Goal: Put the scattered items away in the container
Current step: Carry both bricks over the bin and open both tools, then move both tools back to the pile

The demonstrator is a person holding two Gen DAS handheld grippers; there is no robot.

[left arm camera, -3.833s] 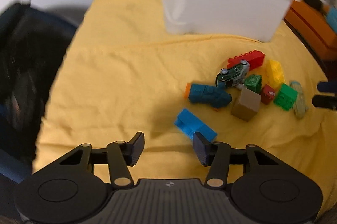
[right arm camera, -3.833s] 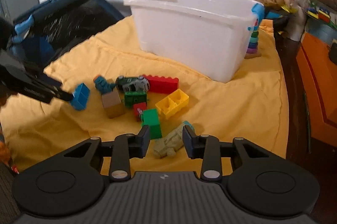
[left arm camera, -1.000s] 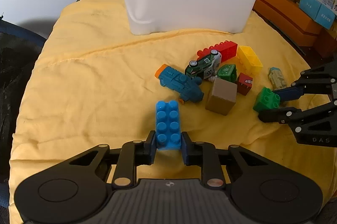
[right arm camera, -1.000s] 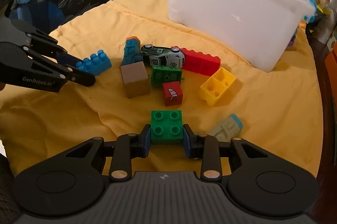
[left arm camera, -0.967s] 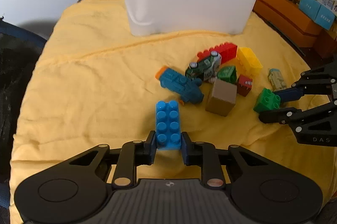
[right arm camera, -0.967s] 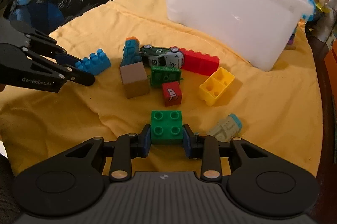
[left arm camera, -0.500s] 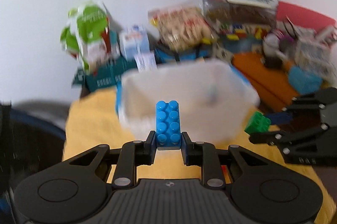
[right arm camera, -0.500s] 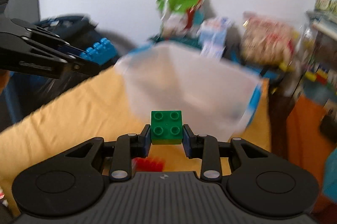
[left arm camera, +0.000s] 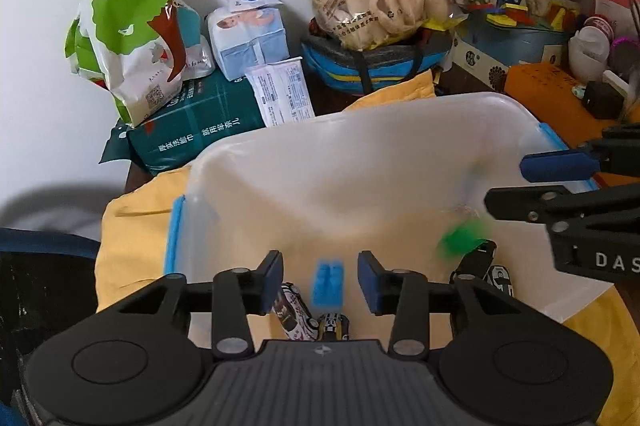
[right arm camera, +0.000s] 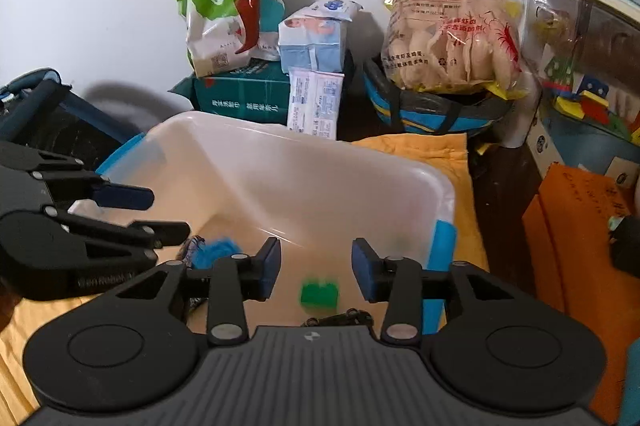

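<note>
Below, a blurred blue brick (left arm camera: pixel 328 284) with a studded face lay free between the parted pads of the left gripper (left arm camera: pixel 320 282), whose jaws were opening, inside the white translucent plastic container (left arm camera: pixel 360 145). Likewise, a smeared green brick (right arm camera: pixel 319 293), squarish and glossy, sat untouched between the widening pads of the right gripper (right arm camera: pixel 316 268), also within the container's smooth, rounded walls. Both grippers pointed steeply downward over the open rim, side by side. Toy cars (left arm camera: pixel 294 312) rested on the container floor. Yellow cloth (left arm camera: pixel 128 226) lay beneath.
</note>
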